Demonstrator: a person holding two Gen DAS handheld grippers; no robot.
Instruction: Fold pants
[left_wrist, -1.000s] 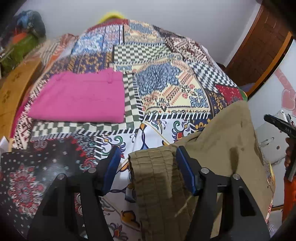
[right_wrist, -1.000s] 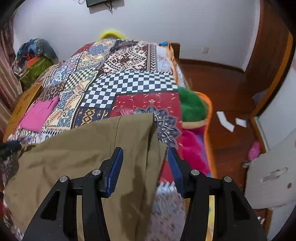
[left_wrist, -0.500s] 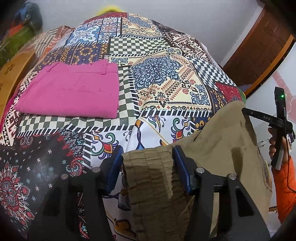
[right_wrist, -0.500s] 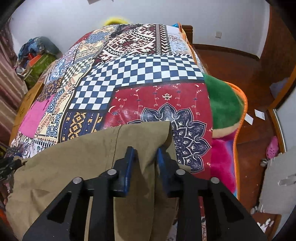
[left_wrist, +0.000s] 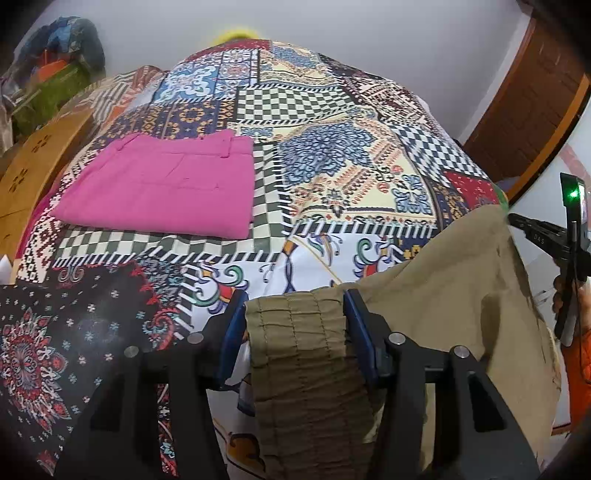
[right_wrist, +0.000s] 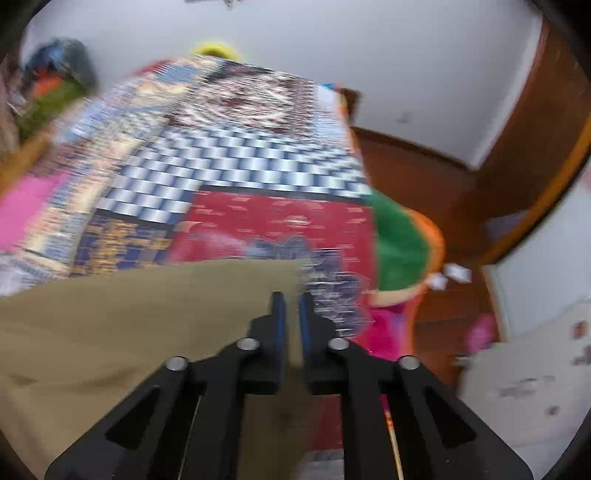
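Since a second ago the right hand-held gripper (right_wrist: 290, 314) went from wide open to nearly closed on the far corner of the khaki pants (left_wrist: 454, 295), and that view is motion-blurred. Left hand-held gripper (left_wrist: 295, 328) hasn't changed: jaws partly open, pinching the bunched elastic waistband (left_wrist: 299, 354) between the blue pads. Pants lie draped over the near edge of the bed (left_wrist: 332, 192), spanning both grippers. I read the two-end hold as setup to lift and spread the cloth flat before the first fold. Pink folded pants (left_wrist: 162, 184) lie further up the bed, well apart.
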